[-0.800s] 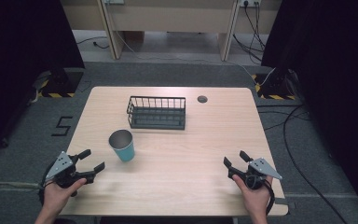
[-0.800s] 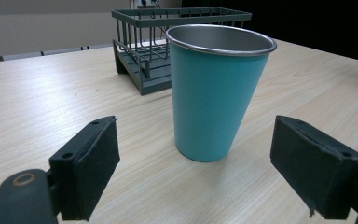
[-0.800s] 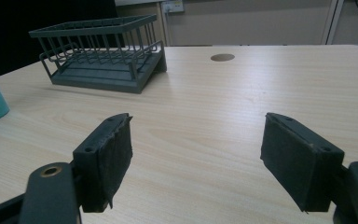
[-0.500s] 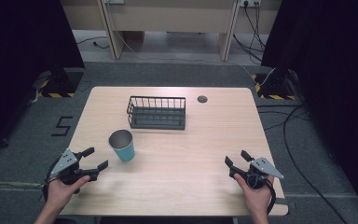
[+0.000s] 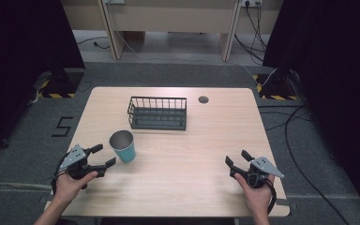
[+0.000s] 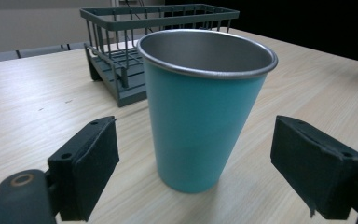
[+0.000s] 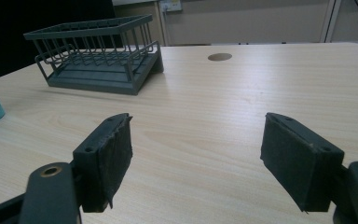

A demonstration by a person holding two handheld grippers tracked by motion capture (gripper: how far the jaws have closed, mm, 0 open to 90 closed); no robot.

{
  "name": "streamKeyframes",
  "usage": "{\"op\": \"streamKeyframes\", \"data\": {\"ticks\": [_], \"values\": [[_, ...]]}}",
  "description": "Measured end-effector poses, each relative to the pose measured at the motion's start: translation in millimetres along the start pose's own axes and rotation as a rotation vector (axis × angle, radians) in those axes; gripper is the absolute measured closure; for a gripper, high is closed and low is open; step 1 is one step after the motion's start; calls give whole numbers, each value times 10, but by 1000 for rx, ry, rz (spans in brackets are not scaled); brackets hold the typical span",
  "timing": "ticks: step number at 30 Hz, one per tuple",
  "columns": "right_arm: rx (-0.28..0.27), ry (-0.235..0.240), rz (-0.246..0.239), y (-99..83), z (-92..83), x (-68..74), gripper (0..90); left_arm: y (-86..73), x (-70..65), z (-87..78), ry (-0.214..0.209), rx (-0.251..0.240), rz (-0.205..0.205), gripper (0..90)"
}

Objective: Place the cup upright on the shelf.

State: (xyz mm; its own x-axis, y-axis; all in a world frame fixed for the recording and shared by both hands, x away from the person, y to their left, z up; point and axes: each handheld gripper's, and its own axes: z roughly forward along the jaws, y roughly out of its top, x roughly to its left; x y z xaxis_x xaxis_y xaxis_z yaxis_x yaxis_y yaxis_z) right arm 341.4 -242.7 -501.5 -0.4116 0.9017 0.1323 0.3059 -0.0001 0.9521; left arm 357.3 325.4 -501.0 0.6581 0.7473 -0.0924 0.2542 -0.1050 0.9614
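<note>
A person's left gripper (image 5: 103, 155) sat near the front left corner of a pale wooden table (image 5: 192, 140), its jaws spread wide and aimed at a teal cup (image 5: 123, 146) with a bare metal inside. In the left gripper view the cup (image 6: 204, 107) stood upright just ahead of the gap between the two black pads (image 6: 92, 165), touching neither of them. The cup rested on the left half of the table, a little nearer the person than a dark wire basket (image 5: 158, 112) that stood toward the far middle. The right gripper (image 5: 238, 158) lay well apart at the front right of the table, held in the person's right hand (image 5: 255, 194); its jaws were likewise spread and held nothing, with bare tabletop between them in the right gripper view. A small round hole (image 5: 203, 99) marked the tabletop just right of the basket.
</note>
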Motion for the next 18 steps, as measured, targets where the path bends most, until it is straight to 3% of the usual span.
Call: {"op": "streamKeyframes", "data": {"ticks": [18], "values": [[13, -1, 8, -12, 10, -12, 253, 16, -37, 262, -22, 1, 19, 142]]}}
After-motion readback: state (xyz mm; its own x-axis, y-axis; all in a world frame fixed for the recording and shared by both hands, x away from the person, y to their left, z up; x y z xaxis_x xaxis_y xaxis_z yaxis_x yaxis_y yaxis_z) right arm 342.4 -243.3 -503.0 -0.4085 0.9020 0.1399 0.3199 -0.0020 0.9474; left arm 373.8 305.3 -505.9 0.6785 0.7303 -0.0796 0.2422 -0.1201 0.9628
